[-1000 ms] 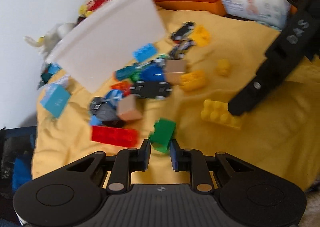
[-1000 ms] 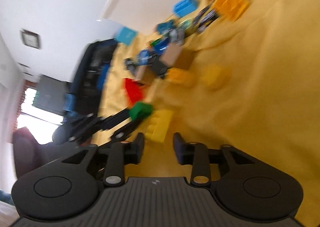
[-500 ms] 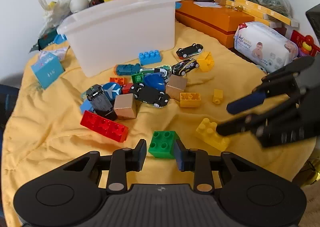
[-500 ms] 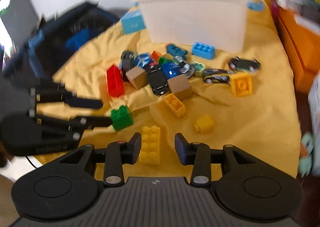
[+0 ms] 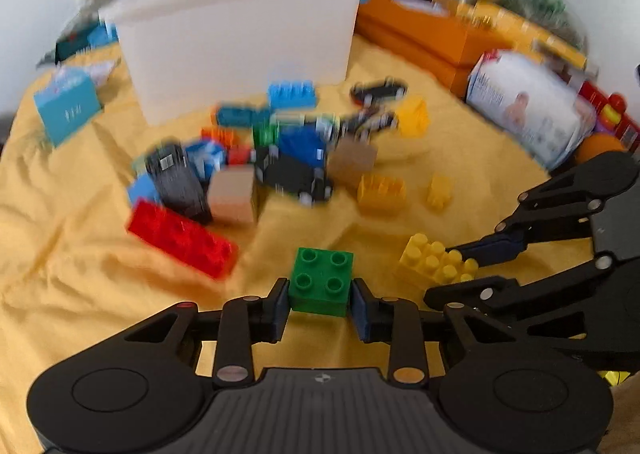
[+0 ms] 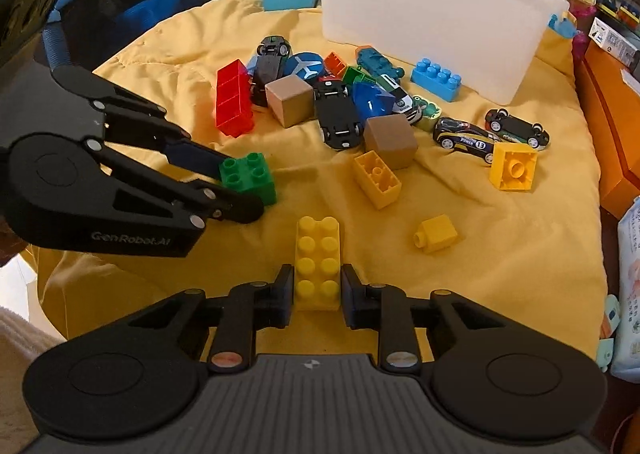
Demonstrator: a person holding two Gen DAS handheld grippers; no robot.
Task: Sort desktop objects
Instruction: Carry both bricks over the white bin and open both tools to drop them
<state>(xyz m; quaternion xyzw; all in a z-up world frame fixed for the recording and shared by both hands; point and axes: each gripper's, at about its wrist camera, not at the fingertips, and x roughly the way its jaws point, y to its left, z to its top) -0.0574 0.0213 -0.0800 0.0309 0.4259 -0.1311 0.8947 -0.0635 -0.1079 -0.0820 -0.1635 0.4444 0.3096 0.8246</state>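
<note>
Right gripper (image 6: 316,288) closing – long yellow brick (image 6: 317,262) seen between jaws at its near end, pads at its flat sides. Left gripper (image 5: 320,308) seen clamped on green brick (image 5: 322,284), both low over yellow cloth (image 6: 500,254). Bricks judged light, rigid, glossy plastic; studded tops poor for hold, smooth parallel sides best – slip likely if pinched off-centre. Cloth soft, wrinkled. Beyond: wooden cubes (image 6: 289,99), toy cars (image 6: 340,117), red brick (image 6: 233,97). Farthest: white plastic bin (image 6: 432,9), matte, straight-walled.
</note>
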